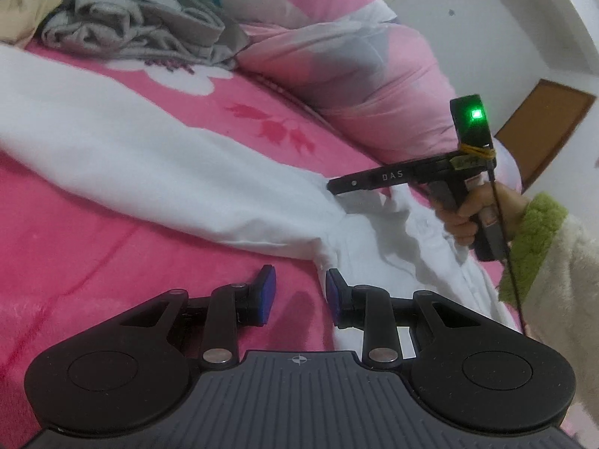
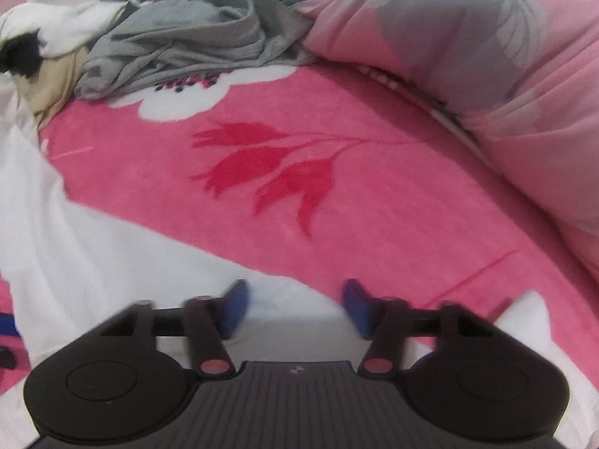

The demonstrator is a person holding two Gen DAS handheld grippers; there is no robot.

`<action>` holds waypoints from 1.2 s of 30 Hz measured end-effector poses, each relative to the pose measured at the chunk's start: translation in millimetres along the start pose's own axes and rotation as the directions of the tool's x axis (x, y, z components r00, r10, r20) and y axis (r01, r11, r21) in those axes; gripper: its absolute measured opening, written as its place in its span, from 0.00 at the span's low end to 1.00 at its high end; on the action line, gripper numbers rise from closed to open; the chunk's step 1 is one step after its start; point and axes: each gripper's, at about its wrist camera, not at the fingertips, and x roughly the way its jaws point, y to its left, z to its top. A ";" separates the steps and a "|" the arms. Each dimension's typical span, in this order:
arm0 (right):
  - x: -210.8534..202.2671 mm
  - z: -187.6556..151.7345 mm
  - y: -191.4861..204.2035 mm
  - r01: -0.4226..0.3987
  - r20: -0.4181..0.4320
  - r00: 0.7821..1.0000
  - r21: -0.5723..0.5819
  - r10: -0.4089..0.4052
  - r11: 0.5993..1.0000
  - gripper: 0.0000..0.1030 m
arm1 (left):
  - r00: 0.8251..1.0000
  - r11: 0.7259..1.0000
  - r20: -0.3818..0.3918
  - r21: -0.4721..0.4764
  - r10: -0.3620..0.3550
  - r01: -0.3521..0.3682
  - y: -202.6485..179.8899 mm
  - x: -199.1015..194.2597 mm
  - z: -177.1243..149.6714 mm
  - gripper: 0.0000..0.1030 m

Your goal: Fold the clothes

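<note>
The white garment (image 1: 157, 172) is stretched out across the pink floral blanket (image 1: 93, 280), running from the far left down to a bunched, rumpled end near the bottom right in the left wrist view. So it's lying on the bed, mostly flat, with one crumpled part close to both tools.

The left gripper (image 1: 300, 295) hangs low over the blanket, tilted downward, jaws partly apart with blue pads. The garment's edge sits right against the right-hand pad, but nothing's pinched between them as far as I can see.

The right gripper (image 1: 337, 187) comes in from the right side, held by a hand (image 1: 464, 217) in a fuzzy cream sleeve with a green cuff (image 1: 531, 239). Its tip is down on the bunched fabric. From its own camera the right gripper (image 2: 295, 307) looks blurry, jaws with a gap and white cloth under them; honestly can't tell if it's actually grabbing the cloth.

Further back there's a grey crumpled pile of clothes (image 1: 142, 30), and a pink and grey quilt (image 1: 355, 86) rolled along the blanket's edge.
</note>
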 end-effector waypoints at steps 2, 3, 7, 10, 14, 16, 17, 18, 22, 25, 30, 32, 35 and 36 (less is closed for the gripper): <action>-2.9 2.0 5.6 0.010 0.016 1.000 -0.031 -0.009 0.999 0.04 | 1.000 0.999 0.005 0.043 0.027 -0.027 -5.7 0.9 -2.5 0.28; -6.3 2.7 8.5 0.021 0.039 0.999 -0.048 -0.019 0.999 0.03 | 0.999 0.997 0.008 0.064 0.039 -0.039 -8.4 1.1 -3.7 0.28; -13.5 4.4 13.1 0.058 0.158 0.986 -0.044 -0.050 0.997 0.03 | 0.998 0.991 0.016 0.116 0.067 -0.069 -14.6 1.9 -6.9 0.28; -8.1 3.0 10.8 0.066 0.206 0.977 -0.012 -0.062 0.998 0.03 | 0.997 0.989 0.016 0.126 0.073 -0.075 -16.2 0.9 -8.8 0.28; 13.7 -3.9 8.4 0.092 0.201 0.975 0.024 -0.095 0.995 0.03 | 0.996 0.986 0.019 0.142 0.082 -0.084 -19.2 0.8 -10.3 0.28; 13.5 -3.6 3.5 0.089 0.225 0.969 0.083 -0.106 0.993 0.06 | 0.997 0.987 0.019 0.141 0.081 -0.082 -19.3 1.0 -10.2 0.28; 13.1 -3.3 1.0 0.087 0.237 0.965 0.113 -0.112 0.990 0.07 | 0.997 0.987 0.018 0.139 0.079 -0.081 -19.1 1.0 -10.0 0.28; 7.4 -3.2 -5.6 0.079 0.258 0.959 0.158 -0.118 0.984 0.13 | 0.997 0.987 0.019 0.137 0.078 -0.080 -19.2 1.2 -9.7 0.28; -32.4 -13.5 -42.6 0.056 0.363 0.910 0.369 -0.200 0.928 0.22 | 0.997 0.989 0.026 0.132 0.066 -0.069 -17.5 -1.9 -8.3 0.28; -66.4 -36.7 -73.7 0.071 0.356 0.884 0.537 -0.302 0.840 0.23 | 0.998 0.991 0.018 0.120 0.061 -0.063 -14.7 -0.3 -6.8 0.28; -137.9 -103.7 -86.1 0.021 0.325 0.872 0.721 -0.366 0.693 0.23 | 1.000 0.996 0.003 0.087 0.030 -0.030 -6.9 -2.4 -3.8 0.29; -178.2 -132.2 -71.4 -0.003 0.333 0.867 0.747 -0.371 0.665 0.23 | 1.000 0.998 -0.006 0.067 0.001 -0.001 -2.4 -4.2 -2.4 0.29; -247.7 -179.9 -29.7 -0.013 0.345 0.853 0.765 -0.392 0.644 0.32 | 0.997 0.996 -0.038 0.038 -0.074 0.075 3.3 -9.9 -1.5 0.29; -268.8 -194.4 -14.1 -0.017 0.346 0.853 0.766 -0.391 0.642 0.35 | 0.994 0.994 -0.051 0.031 -0.102 0.103 4.3 -13.1 -1.7 0.29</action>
